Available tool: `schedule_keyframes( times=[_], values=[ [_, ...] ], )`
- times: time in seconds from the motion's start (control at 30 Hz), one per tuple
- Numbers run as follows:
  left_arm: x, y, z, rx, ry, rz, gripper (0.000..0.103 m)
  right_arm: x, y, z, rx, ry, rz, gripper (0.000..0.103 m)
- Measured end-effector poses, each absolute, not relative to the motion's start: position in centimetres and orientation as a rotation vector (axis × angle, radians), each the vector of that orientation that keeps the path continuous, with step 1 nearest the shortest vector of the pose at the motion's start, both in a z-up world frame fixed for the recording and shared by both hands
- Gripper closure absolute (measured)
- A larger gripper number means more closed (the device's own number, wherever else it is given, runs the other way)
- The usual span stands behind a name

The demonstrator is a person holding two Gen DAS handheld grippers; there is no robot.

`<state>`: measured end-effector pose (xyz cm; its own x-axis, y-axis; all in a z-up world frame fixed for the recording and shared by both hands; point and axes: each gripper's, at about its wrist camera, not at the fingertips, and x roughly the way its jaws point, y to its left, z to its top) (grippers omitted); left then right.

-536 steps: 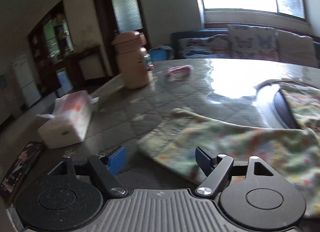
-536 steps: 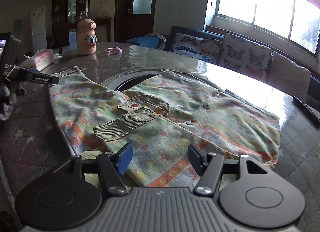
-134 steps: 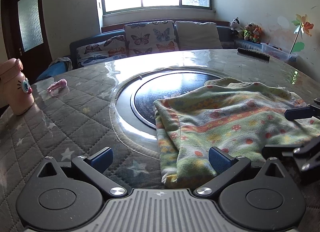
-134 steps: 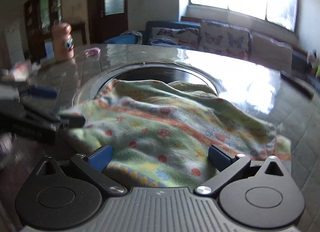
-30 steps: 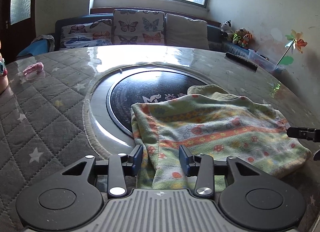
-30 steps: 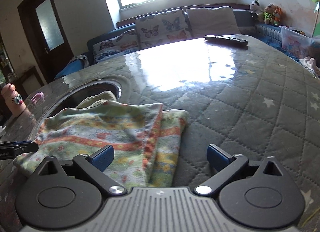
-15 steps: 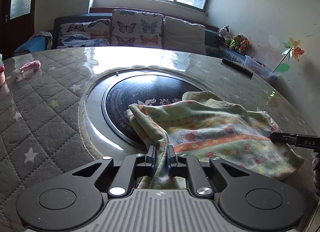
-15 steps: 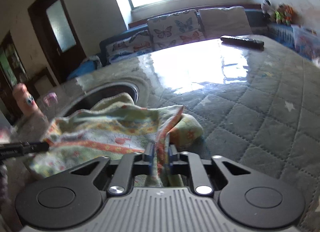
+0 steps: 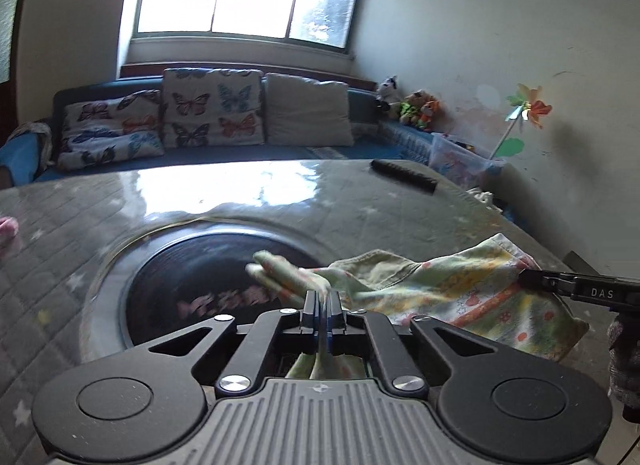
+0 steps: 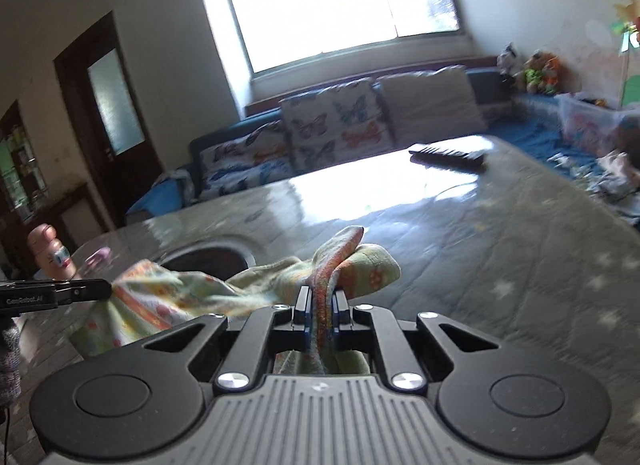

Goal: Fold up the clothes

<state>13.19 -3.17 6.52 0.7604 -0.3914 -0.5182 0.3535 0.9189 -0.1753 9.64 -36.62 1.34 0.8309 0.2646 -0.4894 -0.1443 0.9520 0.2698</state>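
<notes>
Since a second ago both grippers have closed on the garment and lifted its near edge off the table. Seen from the left wrist, the left gripper (image 9: 322,307) has its jaws pressed together on a bunched fold of the floral garment (image 9: 460,289), which hangs in the air between the two tools; the pinched cloth is mostly hidden behind the fingers, with a strip showing below them. At the right edge of that view, the right gripper (image 9: 524,277) bites the far corner of the same cloth, its body cut off by the frame. From the right wrist, the right gripper (image 10: 320,315) is clamped on an orange-striped fold of the garment (image 10: 168,297), and the left gripper (image 10: 106,288) enters from the left, gripping the other end. Cloth near both is smeared by motion, so its exact folds are hard to read. The quilted table (image 9: 360,201) carries a dark round inset (image 9: 192,273), partly covered by the cloth, and a dark remote (image 9: 404,176) near its far edge. A pink bottle (image 10: 50,251) at the left is blurred and partly cut off.
</notes>
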Motion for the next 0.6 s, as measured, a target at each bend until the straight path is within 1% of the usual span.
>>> schedule_keyframes(
  times=[0.1,0.23,0.33,0.4,0.43,0.47,0.53,0.6],
  values=[
    [14.5,-5.4,7.1,-0.070,0.561,-0.439,0.103,10.2,-38.4,2.0,0.214,0.542,0.173,0.095],
    [15.7,-7.0,6.6,-0.058,0.583,-0.448,0.103,10.7,-39.8,1.8,0.210,0.553,0.138,0.095],
    [16.0,-7.0,5.2,-0.047,0.628,-0.424,0.100,10.6,-40.3,1.4,0.211,0.555,0.130,0.095],
    [15.9,-6.7,4.0,-0.044,0.660,-0.406,0.096,10.6,-40.6,0.7,0.227,0.563,0.124,0.095],
    [15.9,-6.6,3.4,-0.043,0.676,-0.398,0.085,10.7,-40.7,0.2,0.235,0.570,0.119,0.095],
    [15.9,-6.4,2.8,-0.041,0.693,-0.389,0.068,10.7,-40.8,-0.1,0.239,0.576,0.115,0.095],
    [16.0,-6.4,1.7,-0.032,0.716,-0.365,0.051,10.6,-41.0,-0.6,0.245,0.585,0.113,0.095],
    [16.2,-6.4,0.7,-0.029,0.743,-0.348,0.050,10.5,-41.2,-1.1,0.252,0.595,0.109,0.094]
  ],
)
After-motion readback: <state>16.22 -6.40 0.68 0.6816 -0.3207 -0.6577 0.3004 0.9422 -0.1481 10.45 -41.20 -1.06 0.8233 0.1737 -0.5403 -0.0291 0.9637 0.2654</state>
